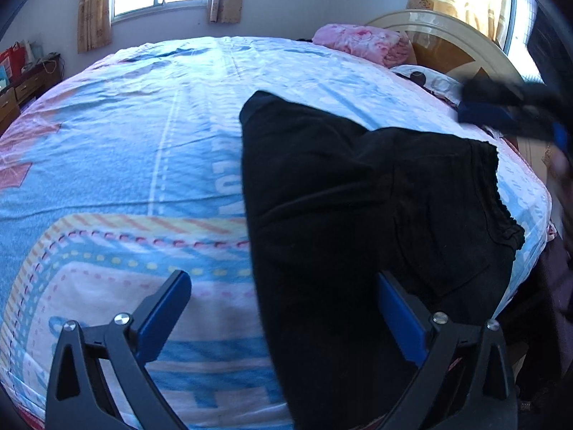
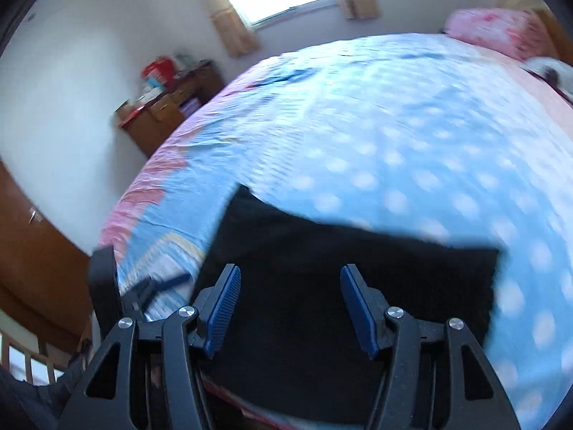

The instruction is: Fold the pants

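Black pants (image 1: 351, 222) lie folded on the blue patterned bed sheet (image 1: 125, 143), near the bed's near right edge, with the gathered waistband (image 1: 501, 193) at the right. My left gripper (image 1: 283, 283) is open and empty, hovering over the pants' left edge. In the right wrist view the pants (image 2: 322, 268) lie below my right gripper (image 2: 290, 276), which is open and empty above them. The right gripper also shows blurred at the right of the left wrist view (image 1: 508, 107). The left gripper shows blurred at the left of the right wrist view (image 2: 143, 286).
A pink folded blanket (image 1: 361, 41) and a pillow (image 1: 429, 79) lie at the head of the bed by the wooden headboard (image 1: 447, 36). A wooden dresser (image 2: 168, 107) stands against the far wall. The sheet (image 2: 394, 125) spreads wide beyond the pants.
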Tool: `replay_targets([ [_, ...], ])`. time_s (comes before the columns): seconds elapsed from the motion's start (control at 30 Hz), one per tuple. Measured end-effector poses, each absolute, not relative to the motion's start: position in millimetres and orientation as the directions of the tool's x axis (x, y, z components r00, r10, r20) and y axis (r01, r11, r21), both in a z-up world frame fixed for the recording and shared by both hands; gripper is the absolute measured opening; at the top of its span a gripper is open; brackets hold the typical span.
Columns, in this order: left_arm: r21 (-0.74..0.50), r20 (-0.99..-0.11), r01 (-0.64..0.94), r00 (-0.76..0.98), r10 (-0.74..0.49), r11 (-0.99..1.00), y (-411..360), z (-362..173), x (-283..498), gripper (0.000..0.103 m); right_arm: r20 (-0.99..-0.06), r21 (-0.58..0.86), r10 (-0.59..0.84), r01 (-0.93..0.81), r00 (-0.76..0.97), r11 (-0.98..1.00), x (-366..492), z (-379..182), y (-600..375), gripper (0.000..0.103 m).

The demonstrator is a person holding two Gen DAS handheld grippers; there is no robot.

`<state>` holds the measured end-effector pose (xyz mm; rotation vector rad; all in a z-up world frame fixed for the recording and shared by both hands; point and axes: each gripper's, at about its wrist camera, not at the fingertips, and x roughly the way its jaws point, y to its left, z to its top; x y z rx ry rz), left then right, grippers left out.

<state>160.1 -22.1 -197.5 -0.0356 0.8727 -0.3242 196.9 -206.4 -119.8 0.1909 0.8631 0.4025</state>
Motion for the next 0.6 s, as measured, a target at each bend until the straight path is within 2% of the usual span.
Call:
replay_targets([
  [0.13,-0.204,-0.75,0.264,0.576,-0.324,0.943,-15.8,-200.9,164.3,0.103,-0.751,0.338,0.471,-0.343,0.462,0.876,258.6,-131.0,-151.4,0.06],
  [0.33,-0.187,-0.751,0.271,0.58,-0.315,0.944,-16.0,-201.1,162.8,0.103,-0.843,0.247,0.382,-0.358,0.379,0.901,314.4,-167.6,-107.2,0.057],
  [0.4,-0.191,-0.748,0.273,0.581,-0.32,0.943,-15.5,-201.4,162.5,0.103,-0.842,0.301,0.425,-0.365,0.331,0.881,320.6,-176.3,-106.4,0.031],
  [0.43,-0.191,-0.747,0.275,0.582,-0.321,0.942,-16.9,-201.9,162.4,0.103,-0.837,0.31,0.436,-0.368,0.332,0.877,321.7,-176.5,-108.1,0.028],
  [0.5,-0.184,-0.744,0.279,0.587,-0.319,0.943,-18.5,-203.0,162.2,0.103,-0.828,0.315,0.45,-0.388,0.335,0.866,322.5,-174.8,-106.3,0.016],
  [0.6,-0.17,-0.742,0.28,0.595,-0.31,0.945,-22.2,-204.1,160.9,0.103,-0.824,0.302,0.45,-0.405,0.344,0.863,321.1,-170.2,-101.3,0.01],
])
